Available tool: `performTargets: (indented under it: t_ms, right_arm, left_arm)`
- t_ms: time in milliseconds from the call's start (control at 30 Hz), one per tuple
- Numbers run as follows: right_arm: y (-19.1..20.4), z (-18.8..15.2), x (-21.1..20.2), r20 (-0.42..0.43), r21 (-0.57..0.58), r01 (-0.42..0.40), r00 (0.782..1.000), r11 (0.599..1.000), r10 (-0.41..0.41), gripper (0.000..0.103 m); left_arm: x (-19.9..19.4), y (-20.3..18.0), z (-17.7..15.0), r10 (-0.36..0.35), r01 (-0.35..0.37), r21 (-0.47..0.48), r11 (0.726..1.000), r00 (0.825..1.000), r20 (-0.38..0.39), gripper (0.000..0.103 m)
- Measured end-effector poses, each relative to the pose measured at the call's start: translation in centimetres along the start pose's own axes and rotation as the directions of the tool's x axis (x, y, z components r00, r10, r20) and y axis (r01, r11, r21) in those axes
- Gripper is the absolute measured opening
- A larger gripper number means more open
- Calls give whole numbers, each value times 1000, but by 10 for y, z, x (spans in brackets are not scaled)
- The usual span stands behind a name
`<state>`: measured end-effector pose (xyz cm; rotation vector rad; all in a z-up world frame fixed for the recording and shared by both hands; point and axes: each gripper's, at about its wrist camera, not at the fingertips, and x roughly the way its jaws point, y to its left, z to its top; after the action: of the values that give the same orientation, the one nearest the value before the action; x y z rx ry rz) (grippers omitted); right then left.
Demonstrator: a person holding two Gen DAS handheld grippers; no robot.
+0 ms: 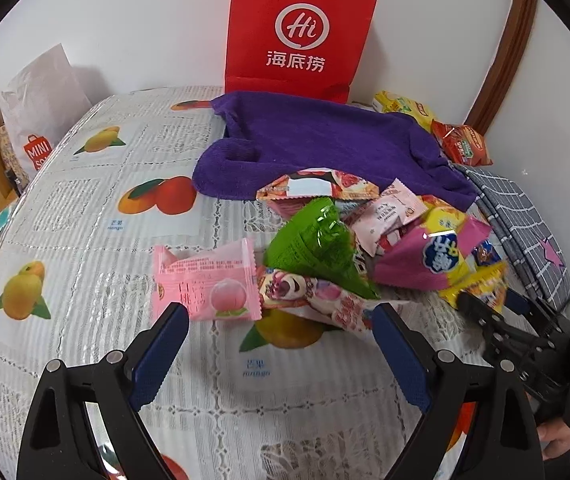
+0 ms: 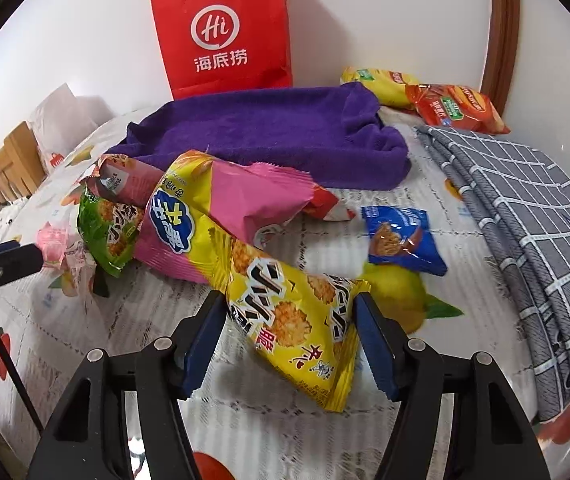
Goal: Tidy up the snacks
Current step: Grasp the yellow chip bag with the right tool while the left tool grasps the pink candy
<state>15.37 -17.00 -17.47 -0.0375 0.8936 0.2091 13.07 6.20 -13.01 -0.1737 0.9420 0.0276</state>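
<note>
A heap of snack packets lies on the fruit-print tablecloth (image 1: 85, 216). In the left wrist view my left gripper (image 1: 281, 314) is open, just short of a pink peach packet (image 1: 209, 280) and a green packet (image 1: 317, 248). The right gripper (image 1: 485, 312) shows at the right edge there. In the right wrist view my right gripper (image 2: 289, 306) has its jaws around a yellow rice-cracker packet (image 2: 297, 320), both pads touching its sides. A pink-and-yellow packet (image 2: 221, 216), a green packet (image 2: 109, 232) and a blue packet (image 2: 401, 240) lie beyond.
A purple towel (image 2: 269, 132) lies behind the heap. A red paper bag (image 2: 221, 32) stands against the wall. Yellow and red packets (image 2: 445, 104) lie at the back right. A grey checked cloth (image 2: 525, 216) covers the right side. A white Miniso bag (image 1: 37, 120) stands far left.
</note>
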Motion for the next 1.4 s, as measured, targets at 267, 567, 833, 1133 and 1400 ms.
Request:
performTargets:
  t_ms: [267,567,833,1133,1400]
  right_arm:
    - [-23,-4,-13,5,30,53,999,998,-53,65]
    - [-25,-11,-3,23,32,90,996,995,-91,65]
    - [-23,-12,-1,22,35,96,995,995,-97,66]
    - [-23,-12,3,12,34,87,996,996,-87,66]
    - [-20,-13,-2,26,25,120,992,992,-120,66]
  left_arm:
    - [10,32,1,60,-62,-71,996,998,-29,89]
    - [16,45,4,70,-74,-100,992,997,-40,87]
    - [42,41,16,91,-99,-115,988,993,-72,87]
    - [47,49,16,122,-129,-113,985,990,-63,65]
    - [32,59,12,57,-66,-122,990,996,-75,49]
